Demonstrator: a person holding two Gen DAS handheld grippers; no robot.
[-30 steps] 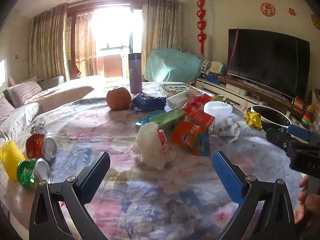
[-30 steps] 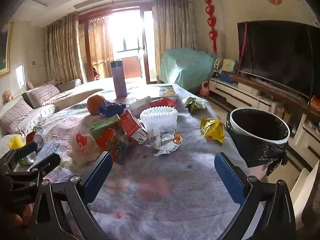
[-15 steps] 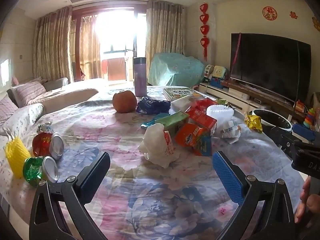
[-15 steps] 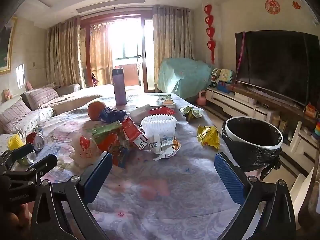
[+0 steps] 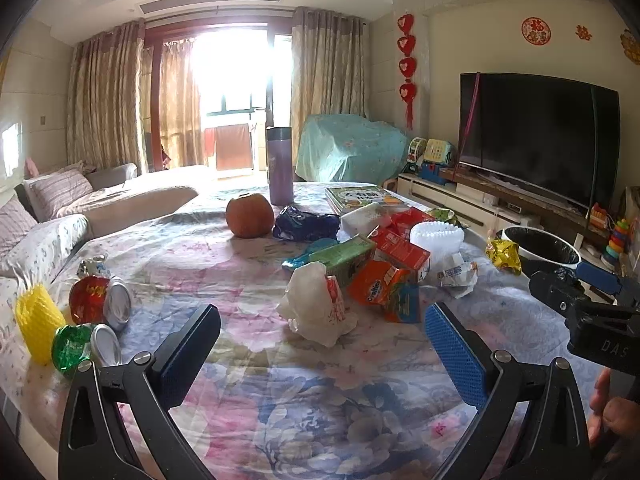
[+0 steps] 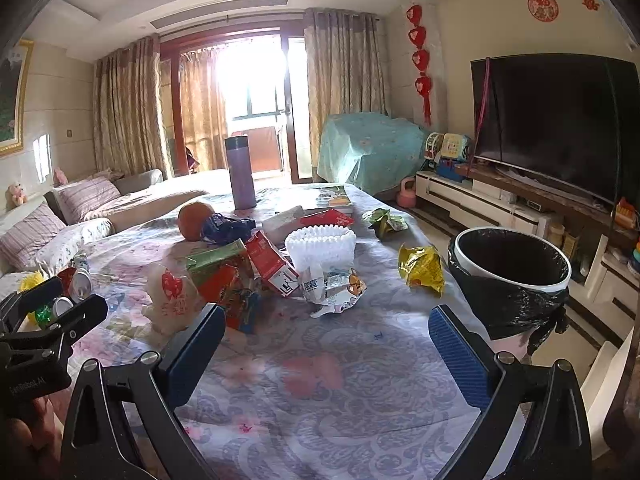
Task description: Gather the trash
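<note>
Both claws had their fingers spread wide and held nothing: the left gripper (image 5: 322, 334) and the right gripper (image 6: 328, 330) hung over the flowery tablecloth (image 6: 320, 392). The trash pile (image 6: 256, 268) sat mid-table. The black-lined trash bin (image 6: 510, 280) stood beside the table's right edge.

A crumpled white plastic bag with red print (image 5: 318, 308) slumps on the floral-clothed table (image 5: 320, 400); just behind it lie a green carton (image 5: 344, 258), an orange wrapper (image 5: 384, 288) and a red carton (image 5: 400, 246); right of the bag, a crumpled yellow foil packet (image 6: 422, 268); beyond that edge, a black-lined white bin (image 6: 512, 280) stands open.
</note>
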